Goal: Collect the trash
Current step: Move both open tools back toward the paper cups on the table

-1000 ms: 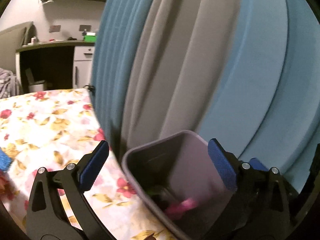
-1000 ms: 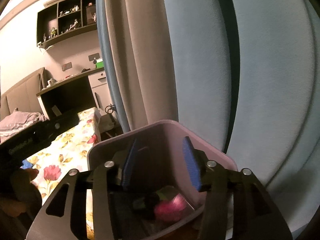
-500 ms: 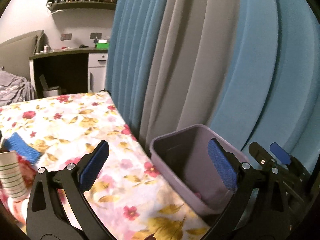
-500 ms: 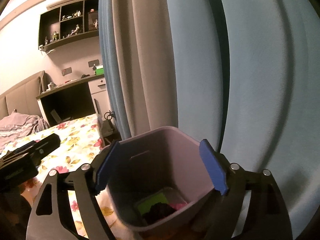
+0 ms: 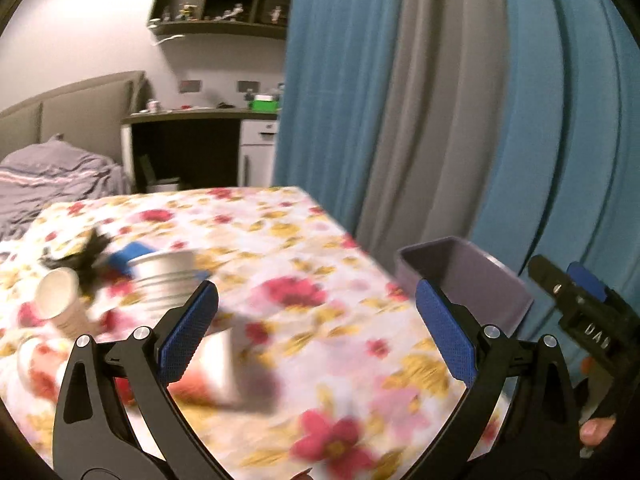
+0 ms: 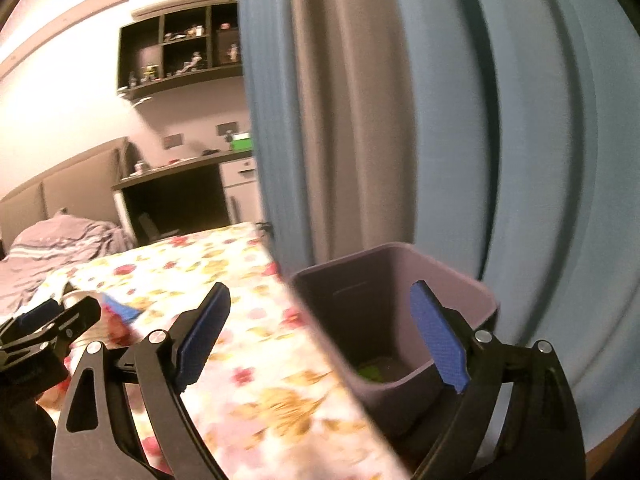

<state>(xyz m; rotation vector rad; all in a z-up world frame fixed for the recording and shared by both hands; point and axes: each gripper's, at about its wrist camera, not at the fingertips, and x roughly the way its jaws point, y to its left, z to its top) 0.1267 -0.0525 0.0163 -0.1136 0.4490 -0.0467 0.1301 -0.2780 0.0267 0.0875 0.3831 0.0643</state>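
Note:
A purple bin (image 6: 396, 320) stands beside the right edge of the floral-covered table (image 6: 248, 360), with green trash at its bottom; it also shows in the left wrist view (image 5: 468, 280). Paper cups (image 5: 164, 280) (image 5: 60, 300), a black crumpled scrap (image 5: 86, 258) and a blue piece (image 5: 128, 254) lie on the table's left part. A white piece (image 5: 220, 364) lies between my left gripper's fingers. My left gripper (image 5: 316, 332) is open and empty above the table. My right gripper (image 6: 320, 336) is open and empty, straddling the table edge and bin.
Blue and grey curtains (image 5: 420, 100) hang right behind the bin. A bed with a grey blanket (image 5: 52, 176), a dark desk (image 5: 188, 148) and wall shelves (image 5: 224, 0) are at the back. The right gripper shows at the right edge of the left wrist view (image 5: 580, 312).
Both grippers have swung left, away from the bin toward the table. The right gripper went from nearly shut to wide open. Cups and scraps came into the left view.

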